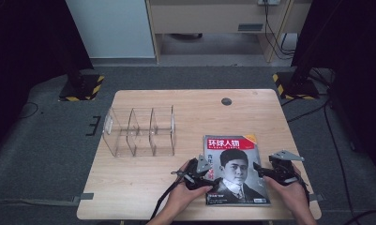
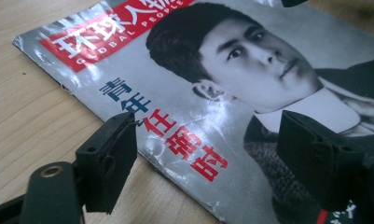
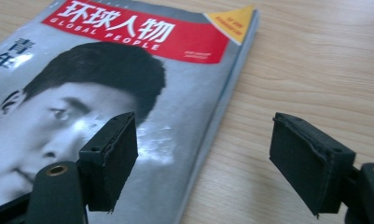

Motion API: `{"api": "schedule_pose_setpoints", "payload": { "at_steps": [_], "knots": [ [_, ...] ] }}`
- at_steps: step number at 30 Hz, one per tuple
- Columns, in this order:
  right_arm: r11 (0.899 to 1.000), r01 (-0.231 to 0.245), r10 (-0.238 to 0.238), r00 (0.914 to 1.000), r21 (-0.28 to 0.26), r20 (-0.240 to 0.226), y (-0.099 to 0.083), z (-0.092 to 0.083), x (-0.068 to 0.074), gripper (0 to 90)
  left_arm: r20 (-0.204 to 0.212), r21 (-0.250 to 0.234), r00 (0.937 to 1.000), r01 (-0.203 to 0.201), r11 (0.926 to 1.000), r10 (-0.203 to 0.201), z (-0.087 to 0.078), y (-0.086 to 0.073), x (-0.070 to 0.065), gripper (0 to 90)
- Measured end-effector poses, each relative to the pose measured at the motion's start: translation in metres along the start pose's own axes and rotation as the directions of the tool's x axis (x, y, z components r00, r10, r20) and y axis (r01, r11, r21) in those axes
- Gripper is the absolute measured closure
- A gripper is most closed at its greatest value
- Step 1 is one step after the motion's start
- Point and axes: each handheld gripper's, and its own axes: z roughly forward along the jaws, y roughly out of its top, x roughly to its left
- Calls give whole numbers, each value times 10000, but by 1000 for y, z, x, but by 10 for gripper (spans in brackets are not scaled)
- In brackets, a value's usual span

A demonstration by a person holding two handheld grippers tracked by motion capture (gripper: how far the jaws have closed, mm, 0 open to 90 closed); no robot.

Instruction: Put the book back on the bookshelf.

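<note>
A magazine with a red title band and a grey portrait cover lies flat on the wooden table, near its front right. My left gripper is at the magazine's left edge. In the left gripper view its jaws stand apart low over that edge of the magazine, pressing on nothing. At the right edge is my right gripper. In the right gripper view the right gripper is open, one jaw over the cover of the magazine and the other over bare wood.
A clear plastic organizer with several compartments stands on the table's left half, behind the left hand. A dark round cable hole sits near the far edge. Stand bases with yellow-black tape rest on the floor beyond.
</note>
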Motion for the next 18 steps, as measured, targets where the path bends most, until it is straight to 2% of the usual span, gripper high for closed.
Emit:
{"api": "schedule_pose_setpoints", "payload": {
  "at_steps": [3,6,9,13,15,18],
  "knots": [
    [9997,110,-106,9998,215,-196,0,5,4,218,-103,164,9999,-102,9998,103,4,-1,-1,216],
    [9995,161,-154,9995,264,-260,-1,7,6,215,-82,235,9999,-143,9996,144,6,-2,-2,219],
    [9994,162,-152,9992,295,-371,-1,9,7,209,-228,301,9994,-265,9992,272,8,-4,-4,201],
    [9990,217,-204,9992,389,-345,0,14,12,202,-182,304,9997,-144,9994,149,9,-5,-3,185],
    [9988,195,-179,9992,439,-354,0,16,13,200,-92,391,9998,177,9991,-174,9,-6,0,182],
    [9986,311,-296,9990,439,-337,0,19,14,192,-123,397,9998,169,9991,-164,9,-5,0,179]
  ]
}}
